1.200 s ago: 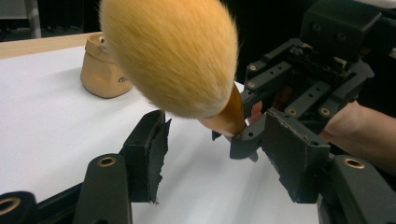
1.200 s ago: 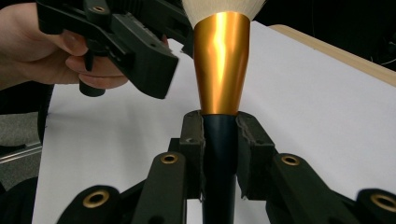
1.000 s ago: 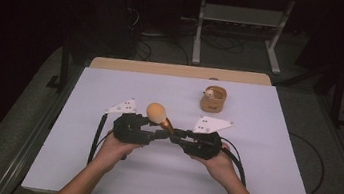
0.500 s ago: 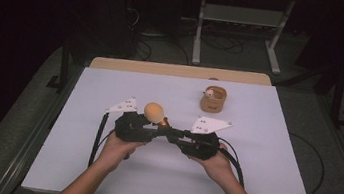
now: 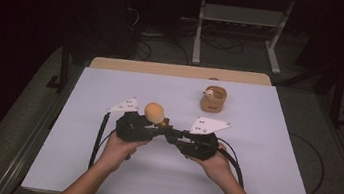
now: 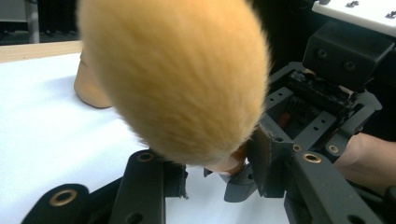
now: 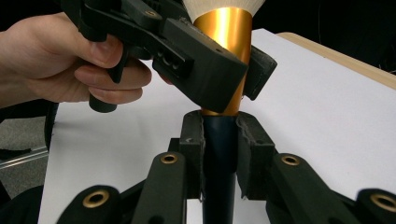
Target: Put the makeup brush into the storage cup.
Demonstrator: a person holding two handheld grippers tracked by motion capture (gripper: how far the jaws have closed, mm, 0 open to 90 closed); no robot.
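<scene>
A: Brush (image 5: 154, 112) at centre of the high view, raised off the white surface (image 5: 258, 189), bristles up. Shared between both tools, by the look of it.

B: Right gripper (image 7: 219, 133) clenched on the dark handle (image 7: 219, 177), low in its own view. Left gripper (image 5: 148, 124) just been closing around the gold ferrule (image 7: 224, 56), just above the right one's grip; fingers (image 7: 205, 70) pressed against it there.

A: Why two grips on one brush?

B: Probably a handover, or a steadying hold. Gripped low by the right, higher by the left, so each has its own stretch of stem (no crowding). Kept upright, likely to spare the soft head (image 6: 177, 79), big and fuzzy in the upper middle of the left gripper view.

A: Any container?

B: Small tan holder (image 5: 213, 100), upper right of the high view, well apart from the brush. Something pale at its rim; too small to tell what. Otherwise seemingly open at the top, maybe where the brush belongs.

A: Hands?

B: One hand on each tool, low in the high view, forearms in from the bottom edge.
</scene>
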